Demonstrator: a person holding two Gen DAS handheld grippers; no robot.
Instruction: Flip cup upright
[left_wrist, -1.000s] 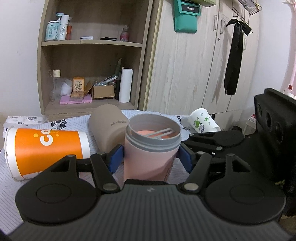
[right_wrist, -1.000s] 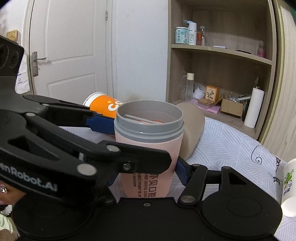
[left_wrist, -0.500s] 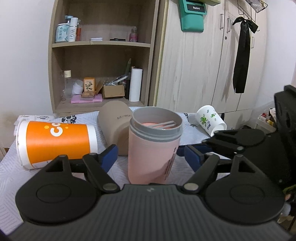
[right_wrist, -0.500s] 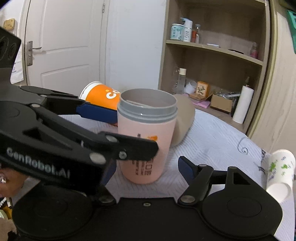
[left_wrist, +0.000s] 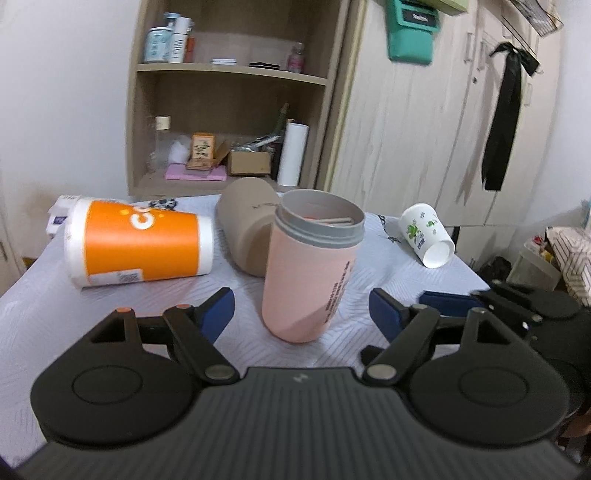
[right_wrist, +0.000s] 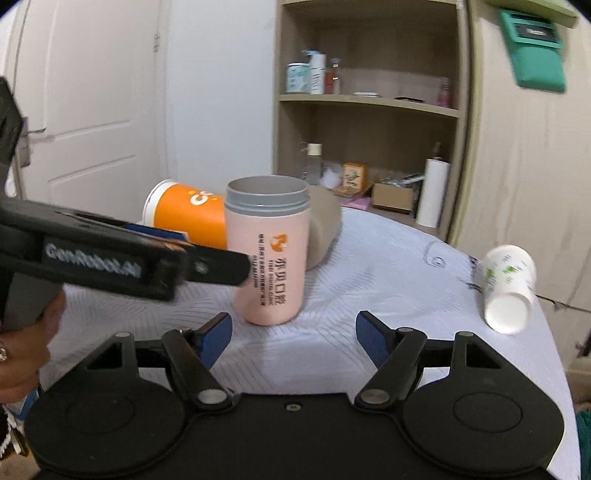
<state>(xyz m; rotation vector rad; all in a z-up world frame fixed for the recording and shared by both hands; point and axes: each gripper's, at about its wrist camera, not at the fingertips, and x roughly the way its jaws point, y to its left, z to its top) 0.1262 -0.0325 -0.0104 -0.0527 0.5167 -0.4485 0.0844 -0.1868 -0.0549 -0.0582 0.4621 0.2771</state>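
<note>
The pink cup (left_wrist: 310, 269) stands upright on the bench (left_wrist: 44, 306), mouth up, straight ahead of the left gripper (left_wrist: 301, 308) and just beyond its spread fingers (left_wrist: 218, 308), which touch nothing. The right gripper (right_wrist: 293, 332) is also spread wide and empty; the cup (right_wrist: 267, 251) is a little ahead, toward its left finger. The cup's long axis is vertical. The orange cup (left_wrist: 138, 245), the tan cup (left_wrist: 243, 218) and the white cup (right_wrist: 508, 284) lie on their sides, so I judge that one of them comes next.

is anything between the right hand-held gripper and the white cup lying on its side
Nothing visible. The white cup lies off to the right of the open right hand-held gripper, with only bare tablecloth between them.
</note>
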